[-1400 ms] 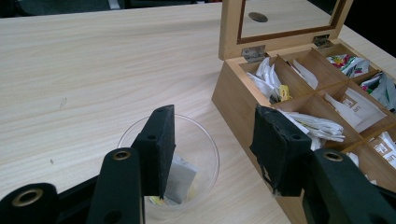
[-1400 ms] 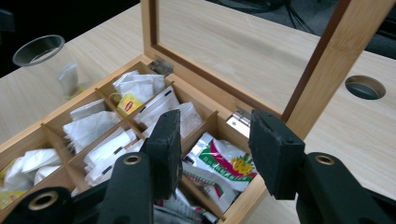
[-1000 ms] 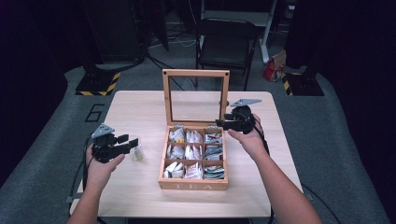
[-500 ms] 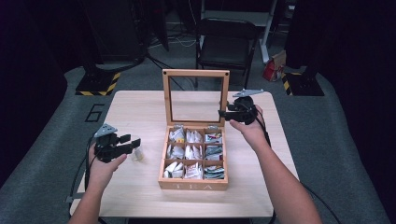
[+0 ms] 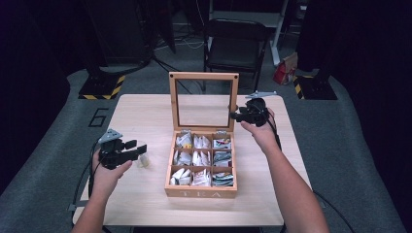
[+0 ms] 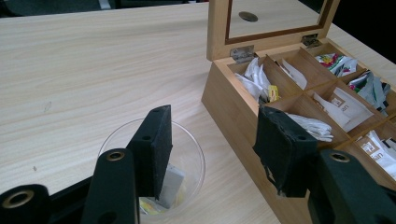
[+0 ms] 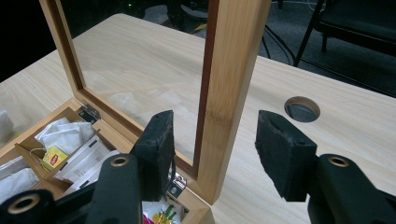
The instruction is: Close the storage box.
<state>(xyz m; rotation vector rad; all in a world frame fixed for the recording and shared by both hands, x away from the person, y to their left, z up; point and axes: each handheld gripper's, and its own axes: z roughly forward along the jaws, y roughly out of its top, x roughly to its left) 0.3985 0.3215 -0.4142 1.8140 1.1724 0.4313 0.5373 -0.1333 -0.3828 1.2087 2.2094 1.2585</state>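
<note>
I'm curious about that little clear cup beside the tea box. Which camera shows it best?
The left gripper view: the clear cup sits close between the open jaws, a packet visible inside. In the high view it is a faint speck by the left gripper.

High view: from above the near table edge, facing forward and down, far.
Left gripper view: low and close, facing the tea box (image 6: 299, 102) side.
Right gripper view: close, facing the lid frame (image 7: 229, 88).
Shared: tea box, table (image 5: 145, 111).
</note>
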